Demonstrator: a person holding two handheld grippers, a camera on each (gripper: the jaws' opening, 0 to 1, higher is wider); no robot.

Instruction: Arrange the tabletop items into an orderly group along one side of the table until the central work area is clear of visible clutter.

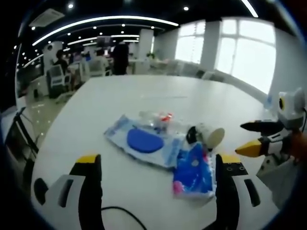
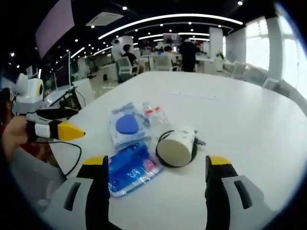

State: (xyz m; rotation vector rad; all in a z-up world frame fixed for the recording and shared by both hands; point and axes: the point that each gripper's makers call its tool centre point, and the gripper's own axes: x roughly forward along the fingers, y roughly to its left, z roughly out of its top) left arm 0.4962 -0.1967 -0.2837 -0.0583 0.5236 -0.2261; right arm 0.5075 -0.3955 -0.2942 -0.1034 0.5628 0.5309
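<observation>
On the white table, just ahead of my jaws, the clutter lies in one loose cluster. In the right gripper view a white cup lies on its side at twelve o'clock between my jaw tips, its mouth towards me, with a dark cord looped round it. Touching it at nine o'clock is a blue printed packet, and beyond that at eleven o'clock a clear bag with a blue disc inside. A small clear packet with red bits lies just beside that bag, at its three o'clock.

My right gripper stands wide open and holds nothing. My left gripper is likewise spread wide and empty; in its view the blue printed packet lies close against the right jaw and the cup sits at one o'clock.

Nothing stands between my jaws and the cluster. A black cable trails over the near table edge at nine o'clock.

Past the table are white chairs, people standing and seated, curved ceiling lights and bright windows at two o'clock.
</observation>
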